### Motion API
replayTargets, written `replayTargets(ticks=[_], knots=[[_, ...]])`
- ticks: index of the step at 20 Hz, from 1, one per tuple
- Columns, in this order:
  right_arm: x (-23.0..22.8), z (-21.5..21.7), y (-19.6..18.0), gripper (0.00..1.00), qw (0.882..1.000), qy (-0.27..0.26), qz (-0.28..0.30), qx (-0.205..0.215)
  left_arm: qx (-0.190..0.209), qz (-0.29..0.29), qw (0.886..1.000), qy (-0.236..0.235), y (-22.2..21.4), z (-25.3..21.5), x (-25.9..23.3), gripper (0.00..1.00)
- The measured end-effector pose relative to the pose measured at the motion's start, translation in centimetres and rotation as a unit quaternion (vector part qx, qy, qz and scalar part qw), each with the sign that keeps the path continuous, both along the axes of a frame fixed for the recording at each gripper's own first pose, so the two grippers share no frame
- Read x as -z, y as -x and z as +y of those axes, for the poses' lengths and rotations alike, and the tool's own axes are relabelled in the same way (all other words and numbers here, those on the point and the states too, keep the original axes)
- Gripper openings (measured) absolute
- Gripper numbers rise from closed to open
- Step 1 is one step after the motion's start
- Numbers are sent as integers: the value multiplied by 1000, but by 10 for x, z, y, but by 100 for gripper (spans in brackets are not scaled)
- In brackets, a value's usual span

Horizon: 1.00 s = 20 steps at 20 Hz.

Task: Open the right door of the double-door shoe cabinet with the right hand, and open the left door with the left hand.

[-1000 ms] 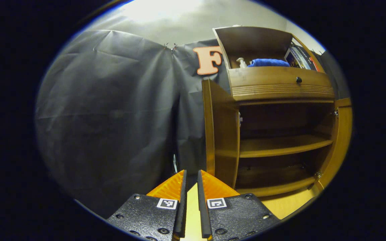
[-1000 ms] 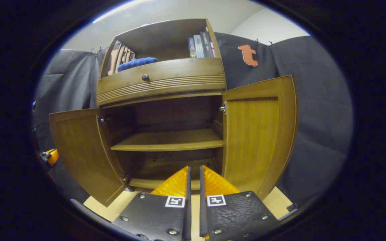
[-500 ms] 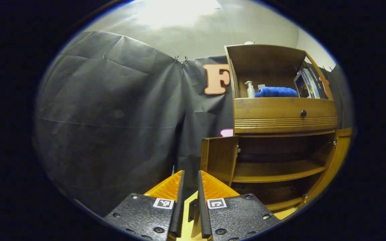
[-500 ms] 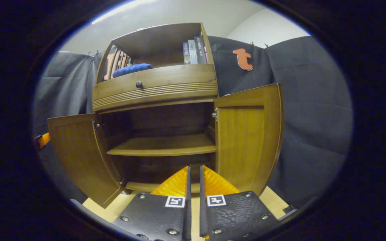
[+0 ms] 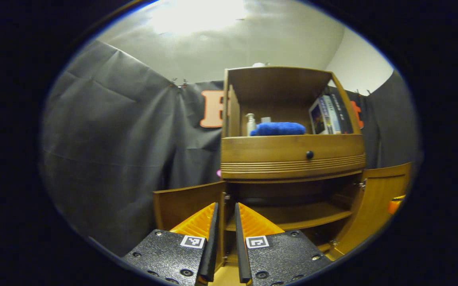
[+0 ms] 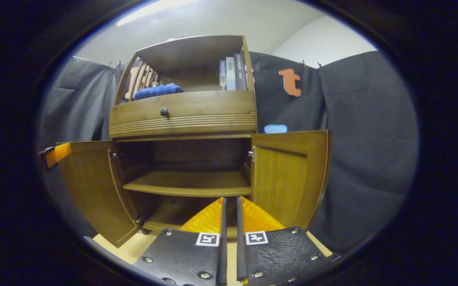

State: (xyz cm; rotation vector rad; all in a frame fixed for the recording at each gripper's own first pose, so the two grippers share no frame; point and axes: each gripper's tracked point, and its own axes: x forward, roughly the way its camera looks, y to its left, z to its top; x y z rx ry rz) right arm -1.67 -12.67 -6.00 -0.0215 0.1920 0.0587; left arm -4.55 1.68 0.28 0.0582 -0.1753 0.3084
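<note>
Left gripper (image 5: 225,216) low, fingers nearly together; right gripper (image 6: 229,210) likewise.

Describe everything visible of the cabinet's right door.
The right door is brown wood with a recessed panel inside a raised frame. It stands swung wide open, upright, hinged at the cabinet's right side by a small metal hinge near its top. Its inner face shows; no gripper touches it.

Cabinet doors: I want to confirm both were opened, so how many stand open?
2. The left door is swung out at the cabinet's left side; the right door is swung out at its right. Neither gripper touches them.
</note>
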Motion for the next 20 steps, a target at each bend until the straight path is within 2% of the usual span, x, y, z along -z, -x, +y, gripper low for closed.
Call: replayTargets(ticks=[1, 2, 4, 5, 9, 11, 12, 13, 17, 18, 19, 20], knots=[[-8, 5, -1, 10, 1000, -3, -8, -5, 20, 2, 1000, 3, -8, -14, 0, 31], [-16, 10, -2, 10, 1000, -7, -16, -10, 38, 4, 999, 8, -15, -28, 0, 24], [-31, 18, -2, 10, 999, -8, -32, -18, 64, 6, 998, 21, -25, -50, 1, 31], [-37, 21, -3, 10, 999, -2, -38, -18, 74, 5, 997, 26, -29, -58, 2, 24], [-56, 31, -2, 10, 998, 8, -58, -23, 119, 8, 992, 38, -42, -89, 2, 23], [-64, 38, -5, 10, 998, 1, -63, -24, 128, 16, 991, 37, -47, -99, 4, 23], [-67, 41, -5, 10, 998, -1, -65, -24, 130, 17, 991, 37, -48, -102, 3, 20], [-69, 43, -5, 10, 997, -1, -67, -23, 134, 18, 990, 38, -49, -107, 3, 23], [-75, 49, -5, 10, 997, 0, -70, -15, 152, 15, 987, 53, -53, -120, -2, 24], [-76, 49, -4, 10, 997, -1, -72, -13, 159, 10, 986, 53, -52, -122, -5, 16], [-79, 50, -4, 10, 997, -1, -75, -9, 165, 4, 985, 54, -51, -125, -8, 24], [-81, 50, -3, 10, 997, 0, -78, -6, 170, 1, 984, 54, -50, -126, -10, 39]])
